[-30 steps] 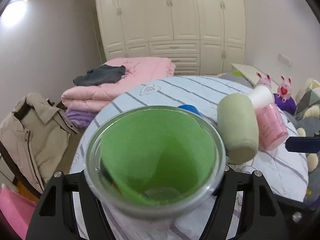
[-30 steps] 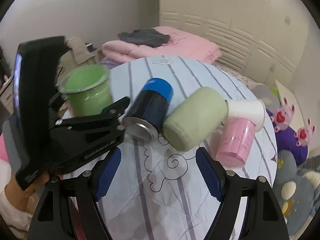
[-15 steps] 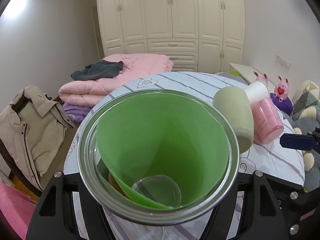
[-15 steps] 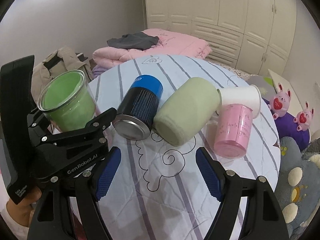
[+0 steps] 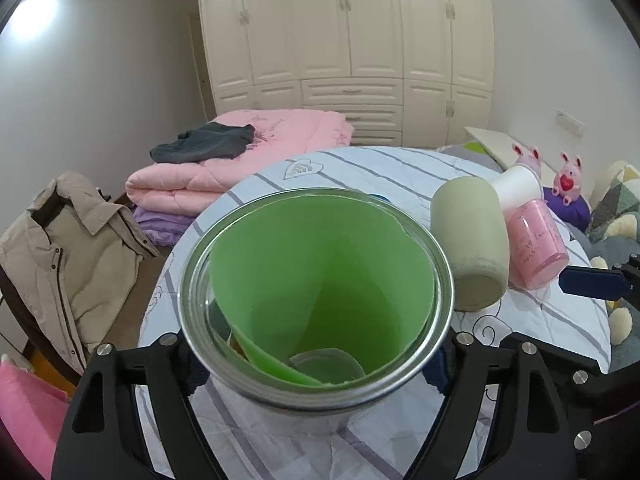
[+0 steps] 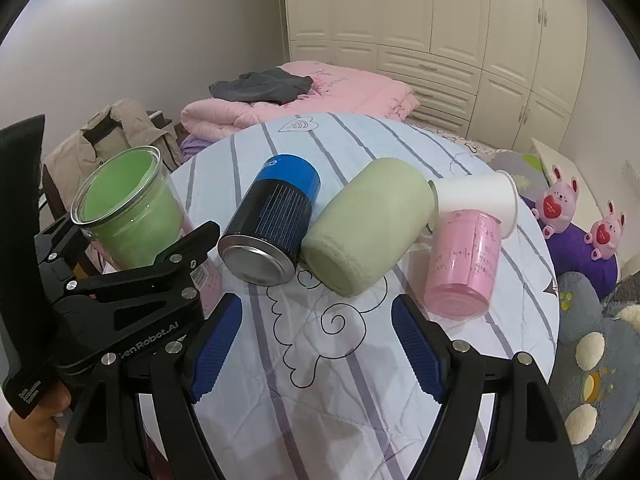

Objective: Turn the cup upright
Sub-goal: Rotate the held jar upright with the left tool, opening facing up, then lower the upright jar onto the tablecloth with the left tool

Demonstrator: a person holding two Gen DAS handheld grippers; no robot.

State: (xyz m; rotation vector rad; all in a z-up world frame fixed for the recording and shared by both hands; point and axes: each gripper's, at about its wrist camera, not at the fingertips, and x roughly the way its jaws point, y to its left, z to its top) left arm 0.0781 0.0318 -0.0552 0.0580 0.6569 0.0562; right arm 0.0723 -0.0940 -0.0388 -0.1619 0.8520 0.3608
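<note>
My left gripper [image 5: 320,368] is shut on a clear glass cup with a green liner [image 5: 316,280] and holds it upright, mouth up, at the table's left edge; it also shows in the right wrist view [image 6: 128,208]. My right gripper [image 6: 316,344] is open and empty, over the striped cloth in front of the lying cups. A blue and black can [image 6: 272,220], a pale green cup [image 6: 368,224], a white paper cup [image 6: 476,196] and a pink cup [image 6: 464,264] lie on their sides.
The round table [image 6: 360,380] has a striped cloth. A beige jacket [image 5: 60,252] hangs on a chair at the left. Folded pink quilts [image 5: 240,160] lie behind the table. Plush toys [image 6: 560,200] and cushions sit to the right.
The green-lined cup has come closer and more upright in my left gripper. My right gripper has drawn back a little and stays open.
</note>
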